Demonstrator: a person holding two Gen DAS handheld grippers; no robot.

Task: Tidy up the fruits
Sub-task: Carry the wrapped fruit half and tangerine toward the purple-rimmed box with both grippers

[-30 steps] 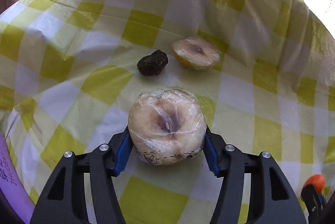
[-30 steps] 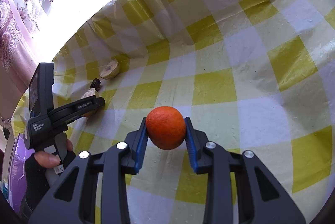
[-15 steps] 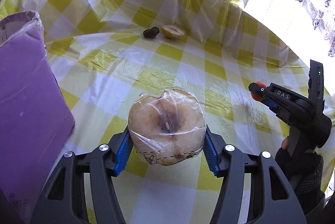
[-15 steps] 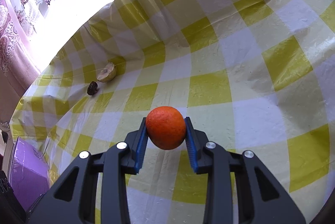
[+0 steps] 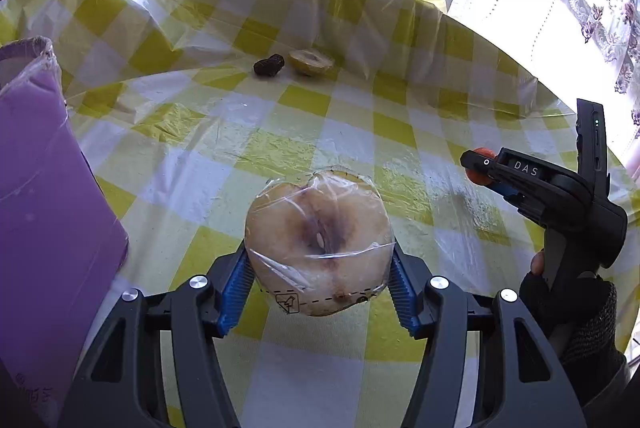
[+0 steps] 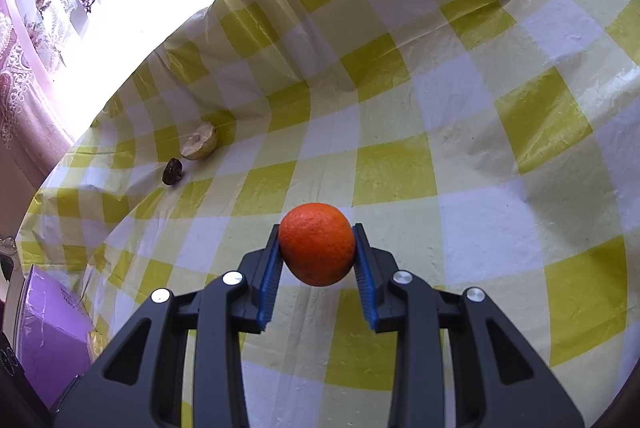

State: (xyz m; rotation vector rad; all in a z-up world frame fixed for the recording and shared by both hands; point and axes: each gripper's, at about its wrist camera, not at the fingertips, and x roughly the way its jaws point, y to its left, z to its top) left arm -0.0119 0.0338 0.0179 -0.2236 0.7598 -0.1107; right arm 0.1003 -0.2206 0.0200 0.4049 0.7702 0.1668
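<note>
Left claw (image 5: 320,278): clamped on wrapped fruit half (image 5: 318,242) (cut face up), above checked counter (image 5: 352,132). Right claw (image 6: 317,260): gripping orange (image 6: 317,244). Far edge: bare half (image 5: 311,62), dark lump (image 5: 269,65), just beside each other.

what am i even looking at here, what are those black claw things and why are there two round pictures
The black claws are hand-held grippers, one in each of a person's hands; no robot arm is involved. Each carries a fisheye camera looking along its two fingers, which is why both pictures are round and bent.

The left wrist view shows the left gripper clamped on a halved fruit wrapped in plastic film. At its right edge you see the right gripper from the side, in a gloved hand.

The right wrist view shows that gripper clamped on an orange.

Both hang over a yellow checked tablecloth. Far back lie an unwrapped fruit half and a small dark lump. A purple bag stands at the left.
</note>
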